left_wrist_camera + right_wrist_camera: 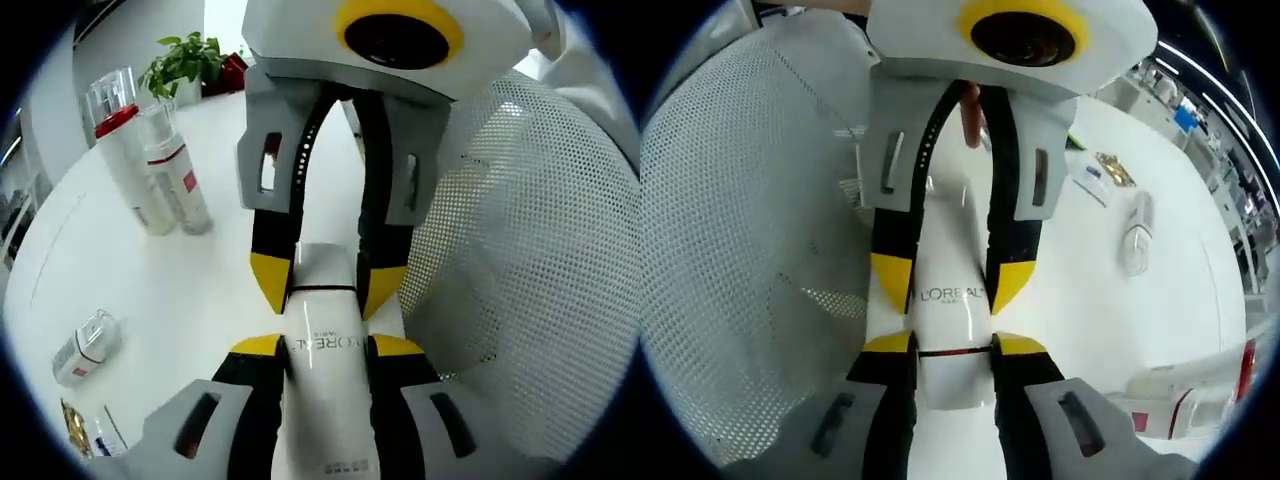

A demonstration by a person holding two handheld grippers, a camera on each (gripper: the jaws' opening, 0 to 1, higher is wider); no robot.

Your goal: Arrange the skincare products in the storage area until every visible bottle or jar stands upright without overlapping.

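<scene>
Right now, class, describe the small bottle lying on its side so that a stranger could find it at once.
Start at the white table in the left gripper view and find two tall bottles standing near the potted plant. Move towards the table's near edge: the small clear bottle lies flat, alone, with a red band.

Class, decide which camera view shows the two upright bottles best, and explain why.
The left gripper view: both upright bottles stand whole on the white table. The right gripper view catches just bottle parts at its lower right edge, so their pose is unclear.
</scene>
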